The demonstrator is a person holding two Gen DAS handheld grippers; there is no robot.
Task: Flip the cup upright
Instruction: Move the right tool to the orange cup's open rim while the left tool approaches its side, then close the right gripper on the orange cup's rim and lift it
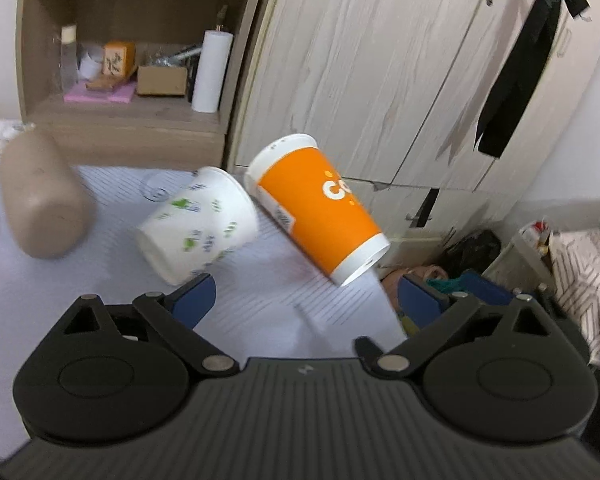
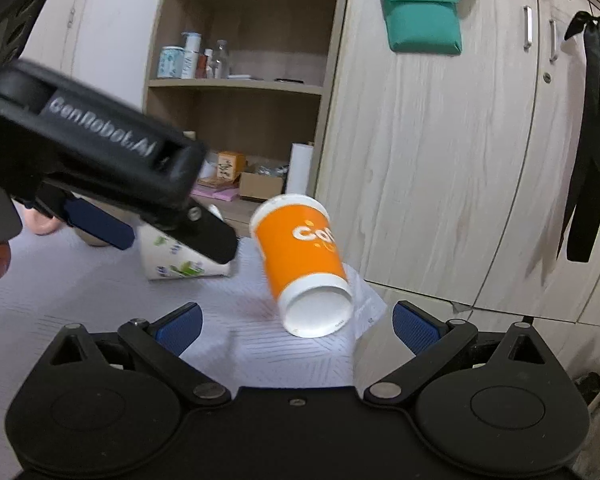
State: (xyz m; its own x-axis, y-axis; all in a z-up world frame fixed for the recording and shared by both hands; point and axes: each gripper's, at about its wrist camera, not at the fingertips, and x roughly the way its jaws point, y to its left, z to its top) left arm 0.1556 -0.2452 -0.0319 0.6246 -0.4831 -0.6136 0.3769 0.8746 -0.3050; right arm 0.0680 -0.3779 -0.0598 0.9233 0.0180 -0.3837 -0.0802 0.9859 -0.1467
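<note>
An orange paper cup (image 1: 320, 208) lies on its side on the pale striped tablecloth (image 1: 260, 312), with its open mouth toward the table's right corner. It also shows in the right wrist view (image 2: 304, 264), mouth facing me. A white cup with green and blue print (image 1: 198, 222) lies on its side just left of it, also seen in the right wrist view (image 2: 180, 264). My left gripper (image 1: 304, 300) is open, a short way in front of both cups. My right gripper (image 2: 296, 326) is open, close before the orange cup's mouth. The left gripper's body (image 2: 100, 168) partly hides the white cup.
A tan cylinder (image 1: 40, 200) lies at the table's left. A wooden shelf (image 1: 120, 120) with a paper roll (image 1: 211, 72) and boxes stands behind. Wardrobe doors (image 2: 440, 160) with a black ribbon (image 2: 588, 140) fill the right. Clutter sits on the floor beyond the table corner (image 1: 472, 256).
</note>
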